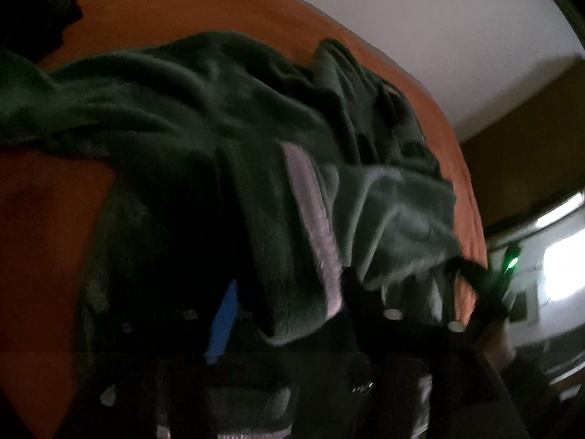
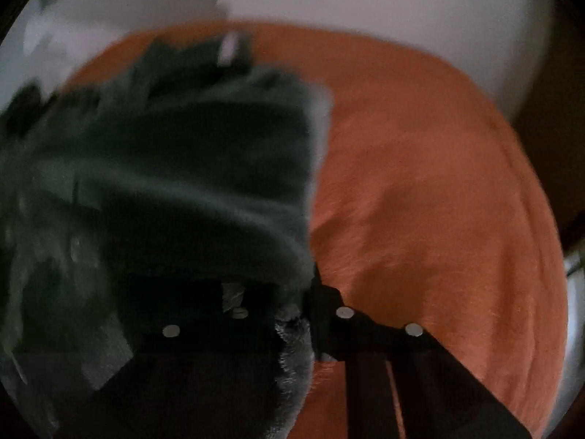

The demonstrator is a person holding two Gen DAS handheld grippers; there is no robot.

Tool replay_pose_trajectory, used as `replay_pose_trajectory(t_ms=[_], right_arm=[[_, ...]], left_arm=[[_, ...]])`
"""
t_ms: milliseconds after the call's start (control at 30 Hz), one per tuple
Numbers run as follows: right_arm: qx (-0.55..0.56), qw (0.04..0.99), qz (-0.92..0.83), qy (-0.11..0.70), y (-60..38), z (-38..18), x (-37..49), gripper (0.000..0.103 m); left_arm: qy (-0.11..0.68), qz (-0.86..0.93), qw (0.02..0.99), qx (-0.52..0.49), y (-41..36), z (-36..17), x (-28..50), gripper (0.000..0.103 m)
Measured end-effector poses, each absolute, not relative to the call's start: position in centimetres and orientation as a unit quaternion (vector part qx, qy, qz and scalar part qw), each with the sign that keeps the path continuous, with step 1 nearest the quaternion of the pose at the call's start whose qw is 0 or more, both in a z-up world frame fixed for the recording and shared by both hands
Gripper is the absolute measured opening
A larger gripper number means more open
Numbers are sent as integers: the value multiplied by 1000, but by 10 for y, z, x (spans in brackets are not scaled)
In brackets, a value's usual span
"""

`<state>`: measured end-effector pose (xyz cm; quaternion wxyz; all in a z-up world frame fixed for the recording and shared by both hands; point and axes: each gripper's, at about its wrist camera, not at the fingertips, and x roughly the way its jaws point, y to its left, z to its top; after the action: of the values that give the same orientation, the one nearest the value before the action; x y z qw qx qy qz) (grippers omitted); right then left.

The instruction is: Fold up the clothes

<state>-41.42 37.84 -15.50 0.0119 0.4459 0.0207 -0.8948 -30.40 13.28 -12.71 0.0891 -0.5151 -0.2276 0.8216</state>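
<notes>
A dark green fleece garment (image 1: pixel 219 109) lies crumpled on an orange bedcover (image 1: pixel 164 7). A pale lilac band (image 1: pixel 314 226) runs along one of its edges. My left gripper (image 1: pixel 289 311) is open, its fingers wide apart, and the banded edge drapes loosely between them. The right gripper (image 1: pixel 475 278), with a green light on it, holds the garment's lighter corner at the right. In the right wrist view my right gripper (image 2: pixel 289 314) is shut on a fold of the green garment (image 2: pixel 164 168), which fills the left half. The bedcover (image 2: pixel 420 183) shows bare on the right.
A black piece of clothing (image 1: pixel 47 11) lies at the bed's far left corner. A white wall (image 1: pixel 402 18) stands behind the bed, with brown furniture (image 1: pixel 530 128) and a bright window (image 1: pixel 563 270) to the right. A hand (image 1: pixel 501 351) grips the right tool.
</notes>
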Motion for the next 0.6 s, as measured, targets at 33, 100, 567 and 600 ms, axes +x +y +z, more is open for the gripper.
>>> replay_pose_trajectory(t_ms=[33,100,567,600], right_arm=[[442,10,-897,7,382,-154,-409,12],[433,7,-901,-20,390,-151,-397,12],[478,16,-866,-147,420,-167,-400,40],[483,15,-863,-149,422,-164,-400,42]], left_arm=[[-213,824,91,-516,138,-132,-305,60],[-196,832,90,-511,146,-135,-301,3],[-218,795,141,-549,158,-144,-212,11],[-222,788,148,-555,156,-143,-212,16]])
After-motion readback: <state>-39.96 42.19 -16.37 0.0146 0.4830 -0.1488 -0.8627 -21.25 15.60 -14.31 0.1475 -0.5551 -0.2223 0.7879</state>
